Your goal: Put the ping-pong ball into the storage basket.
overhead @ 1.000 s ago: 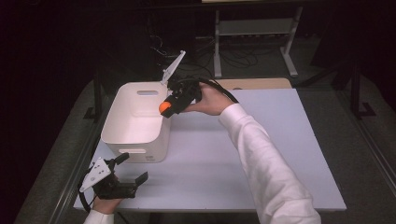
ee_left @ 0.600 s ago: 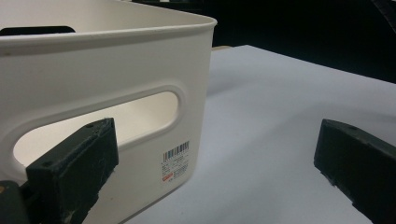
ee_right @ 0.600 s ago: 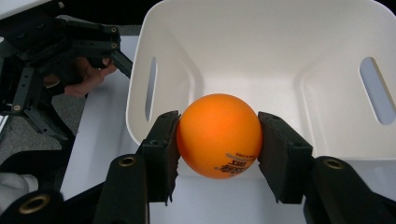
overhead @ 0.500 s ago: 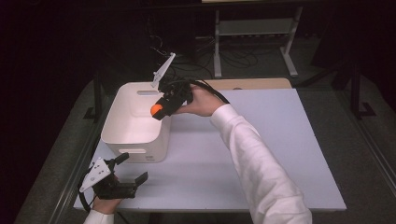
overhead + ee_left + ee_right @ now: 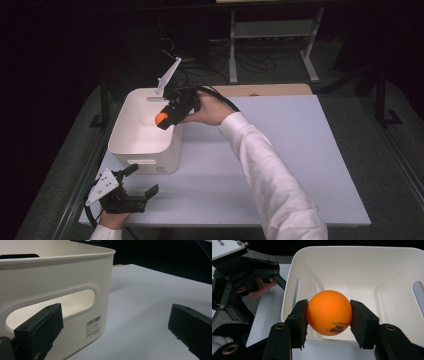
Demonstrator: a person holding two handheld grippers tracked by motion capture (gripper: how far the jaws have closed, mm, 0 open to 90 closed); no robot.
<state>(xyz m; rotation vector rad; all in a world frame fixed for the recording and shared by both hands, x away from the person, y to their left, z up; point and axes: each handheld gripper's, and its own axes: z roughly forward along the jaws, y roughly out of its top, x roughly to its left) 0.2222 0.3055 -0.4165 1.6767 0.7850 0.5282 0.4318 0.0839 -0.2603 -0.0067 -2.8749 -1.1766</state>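
In the right gripper view, the right claw (image 5: 329, 315) is covering both flanks of the orange ball (image 5: 328, 311), and the ball is blocking part of the white bin's (image 5: 367, 267) floor beyond it. The small print on the ball is probably a brand name but is too blurred to read. In the left gripper view, the left claw (image 5: 112, 327) is being cropped by the bottom edge, and the barcode label (image 5: 93, 326) beside it is staying illegible.

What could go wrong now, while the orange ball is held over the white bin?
The right gripper pinches the orange ball only at its two round sides, so it might slip out early. It sits just above the near rim of the white bin, so a release here could bounce it onto the table. The left gripper, open, rests close to the bin.
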